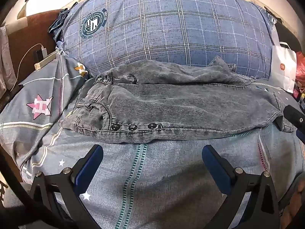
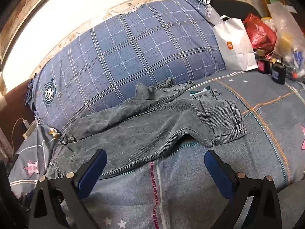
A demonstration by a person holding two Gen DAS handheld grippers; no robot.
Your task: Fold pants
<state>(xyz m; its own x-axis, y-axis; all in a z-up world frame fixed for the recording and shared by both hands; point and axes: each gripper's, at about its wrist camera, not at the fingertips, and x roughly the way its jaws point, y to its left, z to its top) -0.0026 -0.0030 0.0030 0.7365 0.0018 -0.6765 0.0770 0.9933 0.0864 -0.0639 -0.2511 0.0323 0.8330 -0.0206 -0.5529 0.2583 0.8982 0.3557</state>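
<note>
1. The left gripper (image 1: 152, 152) hangs nearest the lens over the bedsheet (image 1: 171, 181), its black arms and blue fingers (image 1: 89, 164) spread wide and grasping nothing.
2. The right gripper (image 2: 155, 159) is likewise released, its blue pads (image 2: 217, 169) splayed apart above the same sheet, the left one just over the denim edge.
3. The sheet is soft grey-blue woven cotton, printed with stitched-looking teal, magenta and orange stripes, small white stars and pink patchwork stars (image 1: 40, 106).
4. The pants (image 1: 171, 110) lie across the bed just beyond both tools: washed grey denim, rumpled, folded lengthwise, with three dark buttons (image 1: 132, 127) along the near seam and a patch pocket (image 2: 221, 118) at the right end.
5. Behind and touching the pants rises a plump blue plaid pillow (image 1: 162, 28) bearing a round crest badge (image 1: 92, 23) reading "STARS".
6. To the left, a white charger and cable (image 1: 42, 51) rest beside a brown headboard.
7. To the right stand a white paper bag (image 2: 235, 45) with an orange square logo, a red plastic bag (image 2: 259, 30), a clear bag and small dark bottles (image 2: 278, 74).
</note>
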